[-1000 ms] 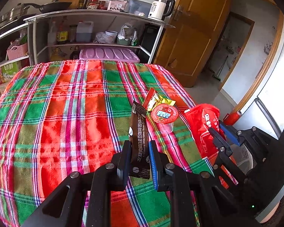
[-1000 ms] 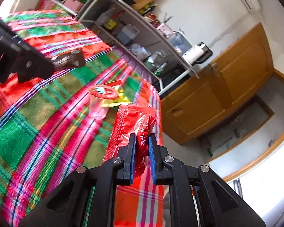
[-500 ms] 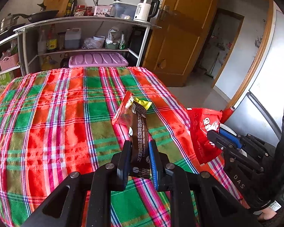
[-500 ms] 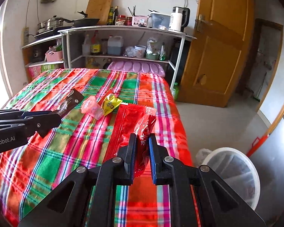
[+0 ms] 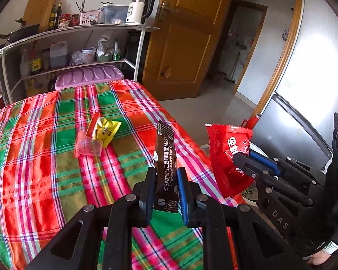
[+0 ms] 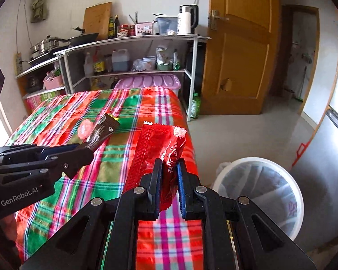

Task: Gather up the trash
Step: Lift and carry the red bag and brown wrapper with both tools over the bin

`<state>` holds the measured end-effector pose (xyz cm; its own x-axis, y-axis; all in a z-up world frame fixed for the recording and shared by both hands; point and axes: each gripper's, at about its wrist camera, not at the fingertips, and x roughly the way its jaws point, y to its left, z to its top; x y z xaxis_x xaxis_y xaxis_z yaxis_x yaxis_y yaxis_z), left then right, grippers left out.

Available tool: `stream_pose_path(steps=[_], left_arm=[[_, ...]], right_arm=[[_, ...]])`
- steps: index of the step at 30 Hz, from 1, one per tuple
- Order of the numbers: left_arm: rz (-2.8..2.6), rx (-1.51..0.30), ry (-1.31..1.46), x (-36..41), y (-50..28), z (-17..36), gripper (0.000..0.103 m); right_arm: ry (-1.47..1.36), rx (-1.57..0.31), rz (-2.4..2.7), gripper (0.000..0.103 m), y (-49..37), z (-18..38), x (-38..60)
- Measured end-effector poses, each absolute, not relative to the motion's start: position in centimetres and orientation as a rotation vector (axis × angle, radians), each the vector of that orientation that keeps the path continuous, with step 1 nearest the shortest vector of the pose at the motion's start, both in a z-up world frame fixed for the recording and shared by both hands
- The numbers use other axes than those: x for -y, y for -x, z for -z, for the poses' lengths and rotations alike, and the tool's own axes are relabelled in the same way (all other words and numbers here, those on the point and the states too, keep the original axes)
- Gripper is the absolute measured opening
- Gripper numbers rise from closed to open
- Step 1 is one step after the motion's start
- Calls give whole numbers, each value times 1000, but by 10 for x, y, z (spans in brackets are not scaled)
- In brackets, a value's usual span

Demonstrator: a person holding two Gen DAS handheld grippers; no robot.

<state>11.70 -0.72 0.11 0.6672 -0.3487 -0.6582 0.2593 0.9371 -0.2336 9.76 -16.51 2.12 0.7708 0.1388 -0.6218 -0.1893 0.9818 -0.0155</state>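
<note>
beside the table's right edge, on the floor, stands one white bin (image 6: pixel 259 193) lined with a clear bag, its mouth open and nothing visible inside. one plaid tablecloth (image 5: pixel 45 157) covers the table, and two pieces of trash lie on it close together: a yellow snack wrapper (image 5: pixel 106 130) and a pink plastic jelly cup (image 5: pixel 87 146) touching it.

two pieces are already lifted. the right gripper (image 6: pixel 167 186) has its jaws pinched on one red snack packet (image 6: pixel 160 153), which hangs over the cloth's edge, not yet above the bin. the left gripper (image 5: pixel 165 191) is clamped as tight as it goes on one dark brown coffee stick sachet (image 5: pixel 166 164), held upright over the table.

the risk, as i judge it: both wrappers are slick, thin film gripped near one end, so a quick swing could let one slide out short of the bin. a release made too early would drop the packet between table and rim.
</note>
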Motion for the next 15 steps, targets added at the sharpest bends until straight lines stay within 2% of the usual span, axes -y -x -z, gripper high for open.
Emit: stream_pose_path(steps=[15], left_arm=[[499,-775,63,105,-128,-5,19]], right_arm=[[28,-665,-14,13,-78,-27,252]])
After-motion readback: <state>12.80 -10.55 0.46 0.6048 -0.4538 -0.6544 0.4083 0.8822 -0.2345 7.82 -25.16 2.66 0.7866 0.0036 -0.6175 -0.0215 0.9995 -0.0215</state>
